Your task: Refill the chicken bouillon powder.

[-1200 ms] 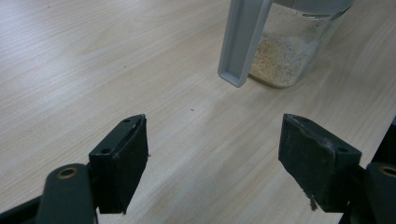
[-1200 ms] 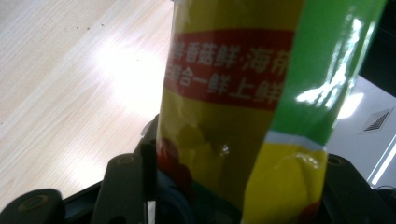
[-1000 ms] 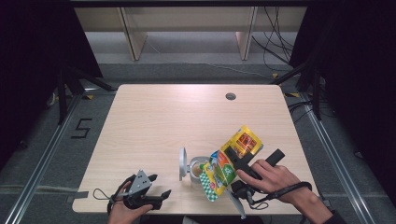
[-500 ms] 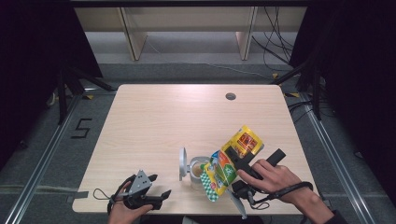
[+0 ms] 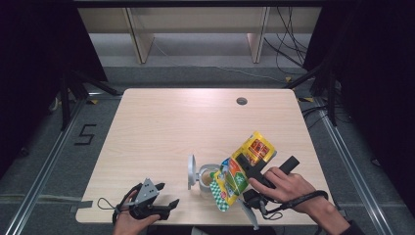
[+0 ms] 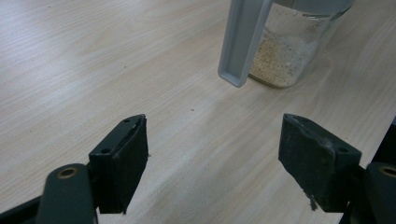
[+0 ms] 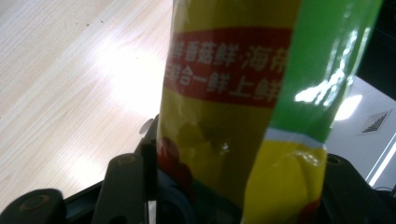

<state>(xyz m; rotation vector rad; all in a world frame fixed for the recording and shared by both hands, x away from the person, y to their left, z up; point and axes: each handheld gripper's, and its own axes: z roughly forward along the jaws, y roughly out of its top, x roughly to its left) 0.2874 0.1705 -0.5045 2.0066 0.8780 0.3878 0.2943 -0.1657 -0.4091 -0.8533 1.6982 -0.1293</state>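
Overhead glare, perhaps slight softness

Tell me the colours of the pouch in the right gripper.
The pouch is yellow and green with a red band, clearest in the right gripper view.

Desks: 1 desk
Jars: 1 clear jar, grainy contents
Lids: 1 grey lid, standing open
Pouches: 1 yellow-green pouch
Claws: 2, left claw and right claw
Hands: 2

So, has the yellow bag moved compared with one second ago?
No. The yellow bag is tilted over the jar just as before, held by the right tool.
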